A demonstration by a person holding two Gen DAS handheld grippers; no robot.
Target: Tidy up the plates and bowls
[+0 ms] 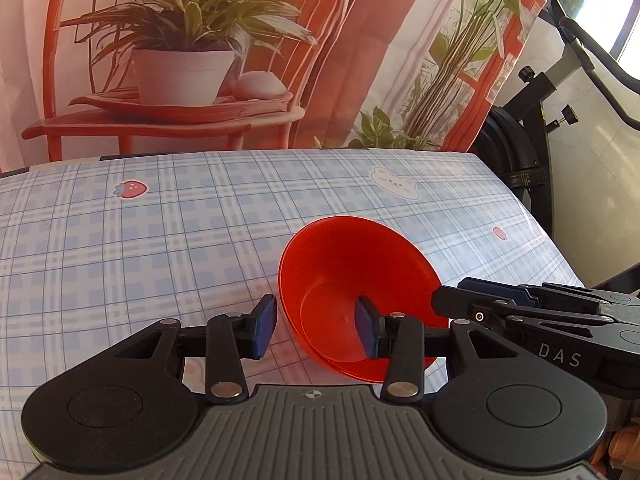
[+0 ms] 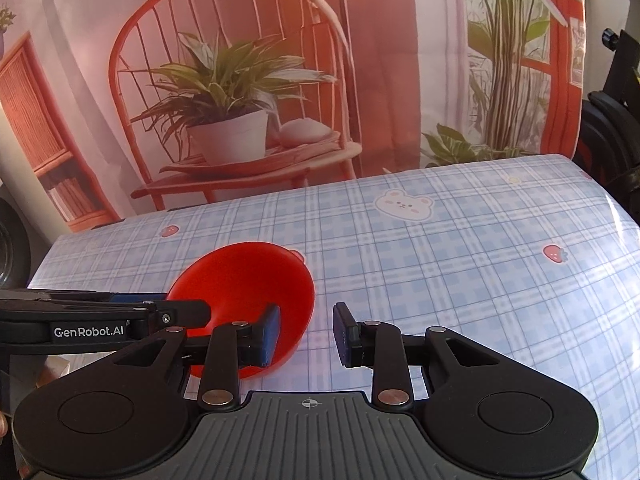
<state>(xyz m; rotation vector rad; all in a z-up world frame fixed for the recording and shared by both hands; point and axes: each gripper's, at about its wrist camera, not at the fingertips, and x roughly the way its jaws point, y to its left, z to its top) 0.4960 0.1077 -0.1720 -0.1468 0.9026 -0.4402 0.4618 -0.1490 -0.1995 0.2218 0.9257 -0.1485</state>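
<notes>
A red plastic bowl point(image 1: 352, 280) is tilted up off the blue plaid tablecloth point(image 1: 160, 248). My left gripper point(image 1: 316, 326) is open and straddles the bowl's left rim, right pad inside the bowl, left pad outside. In the right wrist view the same bowl point(image 2: 256, 280) sits left of centre. My right gripper point(image 2: 306, 334) is open and straddles the bowl's right rim, left pad inside, right pad outside. Each gripper shows in the other's view, the right one point(image 1: 520, 312) and the left one point(image 2: 120, 316), both at the bowl's edge.
A printed backdrop point(image 1: 200, 60) of a chair and plants hangs behind the table's far edge. Black exercise equipment point(image 1: 532, 128) stands past the table's right edge. The tablecloth carries bear point(image 2: 404, 205) and strawberry prints.
</notes>
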